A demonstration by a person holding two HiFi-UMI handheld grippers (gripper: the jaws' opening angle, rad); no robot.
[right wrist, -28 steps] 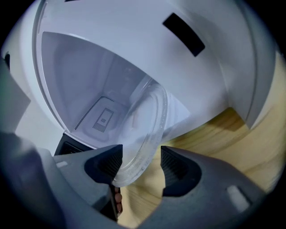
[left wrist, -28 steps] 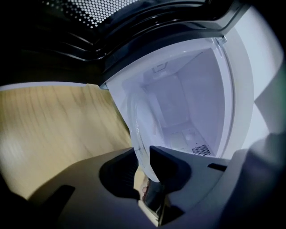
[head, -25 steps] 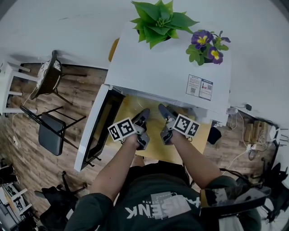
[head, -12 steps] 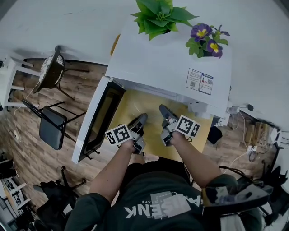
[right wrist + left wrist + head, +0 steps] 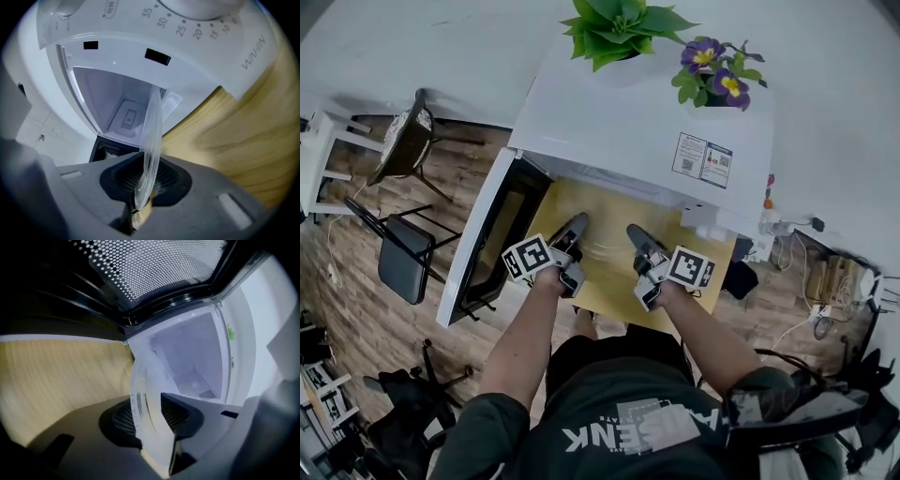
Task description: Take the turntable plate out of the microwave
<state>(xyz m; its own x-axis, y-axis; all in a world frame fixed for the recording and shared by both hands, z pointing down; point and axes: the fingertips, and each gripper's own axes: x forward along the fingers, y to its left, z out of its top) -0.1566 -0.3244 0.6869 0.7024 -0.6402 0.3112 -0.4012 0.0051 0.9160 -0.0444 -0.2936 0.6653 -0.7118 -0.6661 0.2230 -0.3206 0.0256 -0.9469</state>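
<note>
Out of the white microwave [image 5: 647, 131] already: glass turntable plate [image 5: 602, 251], hanging just in front of the open cavity, above the yellow desk [image 5: 605, 302] and between the two grippers. Gripped at its right rim by the right gripper [image 5: 637, 236], with fingers that have just been closing and now pinch the glass, edge-on between the dark pads in the right gripper view [image 5: 146, 180]. Flanked at its left rim by the left gripper [image 5: 572, 228], with fingers that have just been opening; loosened now, spread to either side of the rim with the glass between them, as seen in the left gripper view [image 5: 150, 420]. Microwave door [image 5: 483, 244] swung wide to the left, perforated window toward the left gripper's camera. On top of the microwave at the far edge, a green leafy plant [image 5: 614, 23] and, right of it, a pot of purple flowers [image 5: 708, 66]; near the top's right front corner, a printed sticker [image 5: 698, 159]. Well to the left on the wooden floor [image 5: 356, 309], a black chair [image 5: 403, 267].
</note>
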